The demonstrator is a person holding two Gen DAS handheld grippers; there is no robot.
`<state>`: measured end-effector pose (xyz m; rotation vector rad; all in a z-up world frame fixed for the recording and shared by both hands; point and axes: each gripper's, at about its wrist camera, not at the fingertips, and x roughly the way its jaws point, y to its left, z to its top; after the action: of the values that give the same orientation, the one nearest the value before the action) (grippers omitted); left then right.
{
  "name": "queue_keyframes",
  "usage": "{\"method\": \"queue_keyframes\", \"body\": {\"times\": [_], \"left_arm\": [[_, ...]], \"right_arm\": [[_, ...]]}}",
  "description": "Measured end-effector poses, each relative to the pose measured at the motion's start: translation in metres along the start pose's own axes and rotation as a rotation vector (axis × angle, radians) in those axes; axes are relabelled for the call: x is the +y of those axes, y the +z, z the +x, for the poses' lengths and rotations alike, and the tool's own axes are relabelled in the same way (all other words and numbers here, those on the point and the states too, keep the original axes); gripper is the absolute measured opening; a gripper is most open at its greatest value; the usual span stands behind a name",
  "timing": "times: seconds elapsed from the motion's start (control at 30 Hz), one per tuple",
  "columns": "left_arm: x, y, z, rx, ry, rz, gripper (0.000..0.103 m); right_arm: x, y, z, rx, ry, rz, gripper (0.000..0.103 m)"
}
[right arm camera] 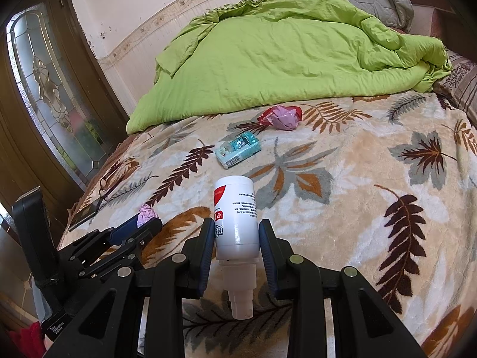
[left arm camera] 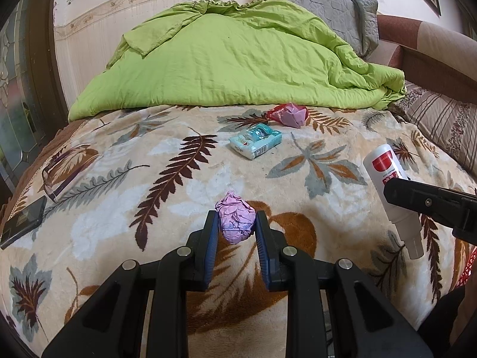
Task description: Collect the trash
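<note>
My left gripper [left arm camera: 235, 223] is shut on a crumpled pink paper ball [left arm camera: 235, 217], held just above the leaf-patterned blanket [left arm camera: 119, 185]. My right gripper [right arm camera: 237, 232] is shut on a white spray bottle [right arm camera: 235, 211] with a red label, nozzle pointing back toward me; the bottle also shows in the left wrist view [left arm camera: 390, 185]. Further back on the blanket lie a teal tissue pack [left arm camera: 256, 140] [right arm camera: 238, 149] and a pink and red crumpled wrapper [left arm camera: 287, 114] [right arm camera: 281, 116]. The left gripper [right arm camera: 140, 226] with its paper ball [right arm camera: 147, 212] shows in the right wrist view.
A green duvet [left arm camera: 232, 59] is bunched at the head of the bed, with a grey pillow [left arm camera: 328, 9] behind. Glasses [left arm camera: 56, 176] and a dark phone [left arm camera: 22, 223] lie at the blanket's left edge. A striped pillow [left arm camera: 441, 125] sits right. A glazed wooden door [right arm camera: 50, 95] stands left.
</note>
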<state>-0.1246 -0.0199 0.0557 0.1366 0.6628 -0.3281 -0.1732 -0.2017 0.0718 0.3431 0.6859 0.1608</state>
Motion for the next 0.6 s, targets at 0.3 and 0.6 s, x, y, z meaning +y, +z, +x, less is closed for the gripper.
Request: {"method": "queue_keyframes", "body": {"times": [0.3, 0.6], "left_arm": [[-0.0006, 0.0001, 0.0001, 0.0, 0.0, 0.002, 0.023], [-0.0011, 0.0018, -0.0088, -0.043, -0.097, -0.023, 0.023]], "right_arm": [[0.0001, 0.0001, 0.0002, 0.0, 0.0, 0.001, 0.033], [-0.0051, 0.0008, -0.0048, -0.015, 0.007, 0.028, 0.033]]}}
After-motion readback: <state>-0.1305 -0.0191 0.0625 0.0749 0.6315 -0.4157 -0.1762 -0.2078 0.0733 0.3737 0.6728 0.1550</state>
